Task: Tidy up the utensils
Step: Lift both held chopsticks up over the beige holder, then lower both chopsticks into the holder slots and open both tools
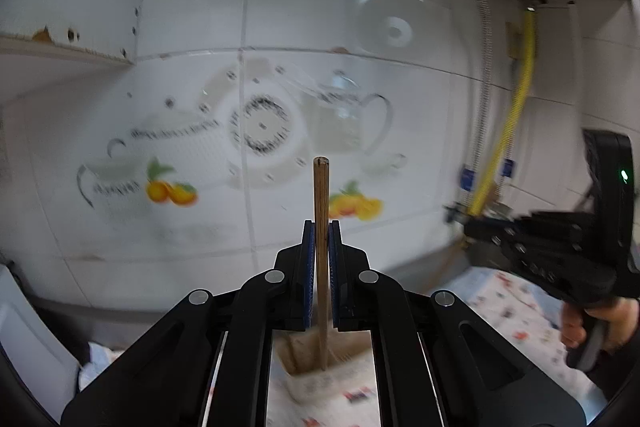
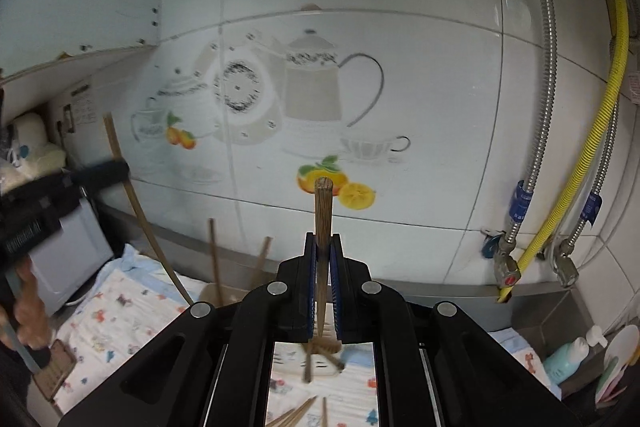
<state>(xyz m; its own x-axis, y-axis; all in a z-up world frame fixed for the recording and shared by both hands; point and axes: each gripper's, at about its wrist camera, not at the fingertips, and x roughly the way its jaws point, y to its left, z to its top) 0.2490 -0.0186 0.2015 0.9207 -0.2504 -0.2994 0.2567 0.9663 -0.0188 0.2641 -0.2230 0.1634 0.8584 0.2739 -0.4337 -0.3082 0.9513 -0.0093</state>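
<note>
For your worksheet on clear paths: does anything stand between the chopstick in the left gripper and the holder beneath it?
Nothing visible does. The left gripper is shut on a light wooden chopstick, whose lower end already points into the open top of the beige holder directly below, on the patterned cloth.

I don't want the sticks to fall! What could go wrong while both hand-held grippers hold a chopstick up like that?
1. The left hand-held gripper pinches its pale chopstick in a thin grip, so it might twist or slip.
2. The right hand-held gripper holds a darker chopstick; putting it in could bump the sticks leaning in the holder.
3. Loose chopsticks on the cloth could get knocked.
</note>
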